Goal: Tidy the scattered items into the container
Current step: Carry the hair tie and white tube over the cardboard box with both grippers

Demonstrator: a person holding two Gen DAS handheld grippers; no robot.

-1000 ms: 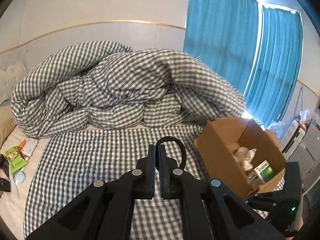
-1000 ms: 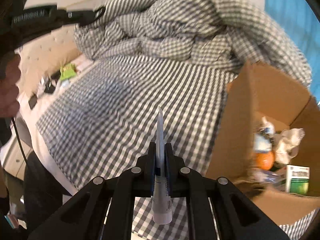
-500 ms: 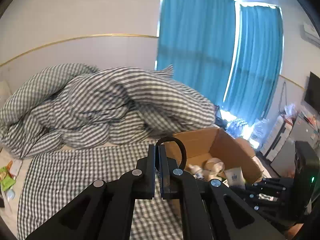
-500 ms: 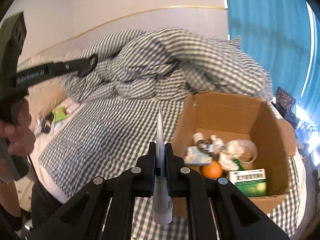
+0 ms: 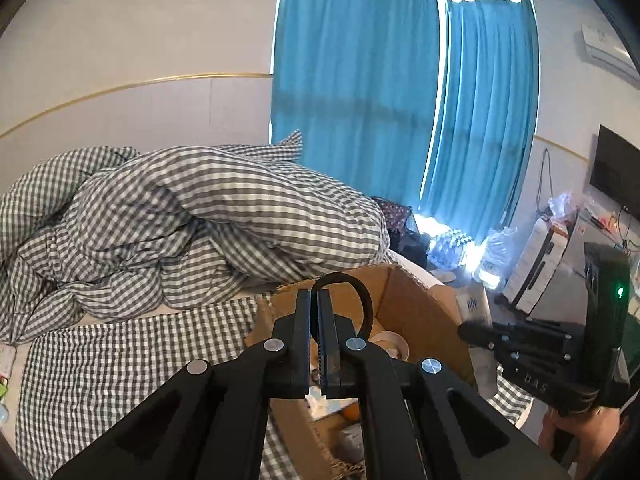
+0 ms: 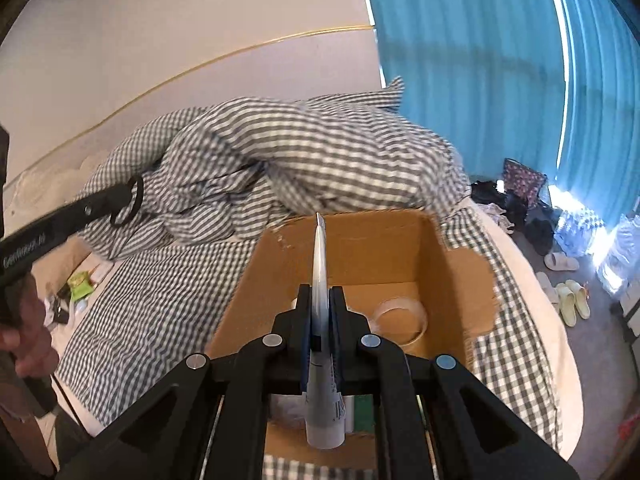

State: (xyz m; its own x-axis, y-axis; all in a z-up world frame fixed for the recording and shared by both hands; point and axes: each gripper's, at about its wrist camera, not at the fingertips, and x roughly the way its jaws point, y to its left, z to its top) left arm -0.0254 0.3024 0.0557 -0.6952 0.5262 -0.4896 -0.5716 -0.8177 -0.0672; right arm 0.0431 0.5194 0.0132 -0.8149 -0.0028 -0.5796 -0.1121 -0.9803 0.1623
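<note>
My right gripper [image 6: 320, 320] is clamped on a tube [image 6: 322, 344] mid-body, over the box [image 6: 452, 276] on the bed [image 6: 152, 312]. Light and soft, I judge (squeeze gently). My left gripper [image 5: 318, 336] pinches a thin black loop [image 5: 362, 300], limp and slippery-looking, above the box too.

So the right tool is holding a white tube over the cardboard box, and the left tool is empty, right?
Not quite. The left tool is shut on a black ring, as the left wrist view shows. The right tool does hold the white tube over the cardboard box.
</note>
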